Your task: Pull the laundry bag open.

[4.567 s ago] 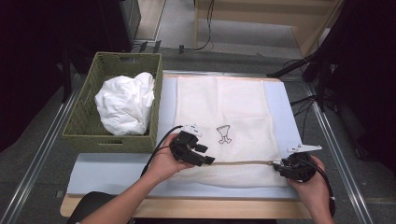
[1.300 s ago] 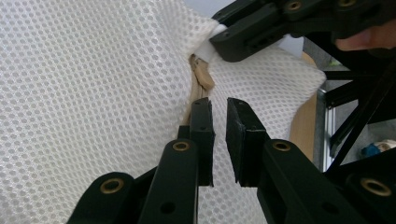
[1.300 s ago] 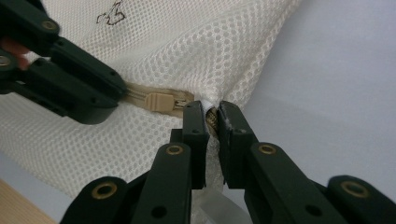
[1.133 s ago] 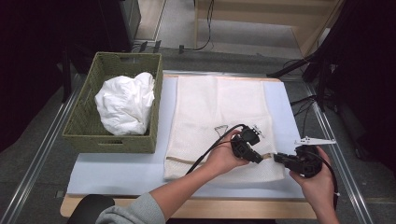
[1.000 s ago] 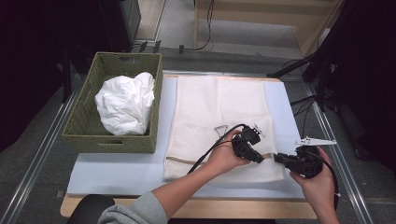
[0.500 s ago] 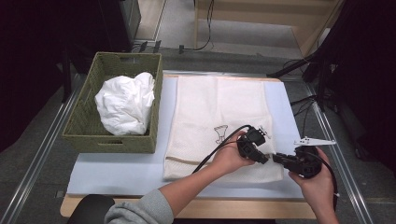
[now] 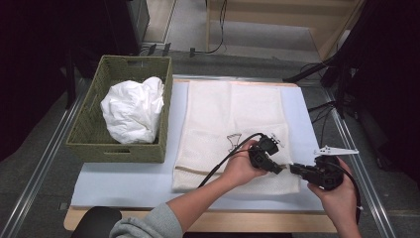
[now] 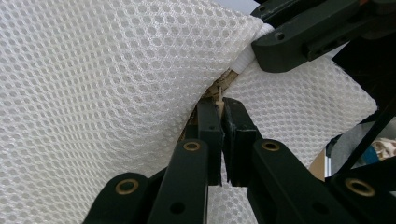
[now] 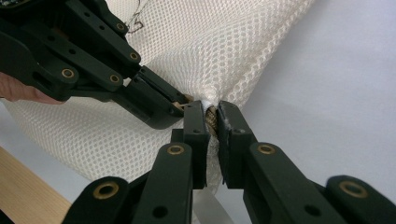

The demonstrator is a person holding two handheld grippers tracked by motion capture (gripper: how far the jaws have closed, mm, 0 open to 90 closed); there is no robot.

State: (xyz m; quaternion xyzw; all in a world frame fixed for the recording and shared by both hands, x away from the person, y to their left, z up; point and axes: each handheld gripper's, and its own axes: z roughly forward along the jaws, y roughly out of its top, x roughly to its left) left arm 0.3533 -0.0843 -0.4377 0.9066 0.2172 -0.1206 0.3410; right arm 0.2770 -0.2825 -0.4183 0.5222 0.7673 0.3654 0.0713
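Note:
A cream mesh cloth (image 7: 233,119) lies folded lengthwise on the pale mat (image 7: 124,181). At its near right corner both grippers meet tip to tip. My left gripper (image 7: 280,168) reaches across from the left; its jaws have just closed further and are shut on the cloth's hemmed edge (image 8: 219,93). In the left gripper view the left gripper (image 8: 222,105) has mesh cloth (image 8: 93,84) draped over it. My right gripper (image 7: 293,169) is shut on the same bunched corner, as the right gripper view shows for this gripper (image 9: 211,109) on the cloth (image 9: 210,46).
A green woven basket (image 7: 121,151) holding a crumpled white cloth (image 7: 132,111) stands left of the mat. A small dark wiry mark (image 7: 233,141) lies on the mesh cloth. The wooden table edge (image 7: 277,220) runs along the front; metal rails flank both sides.
Since the earliest frame my left gripper has carried the near left corner across to the right, folding the cloth in half. Over the last second both hands have barely moved.

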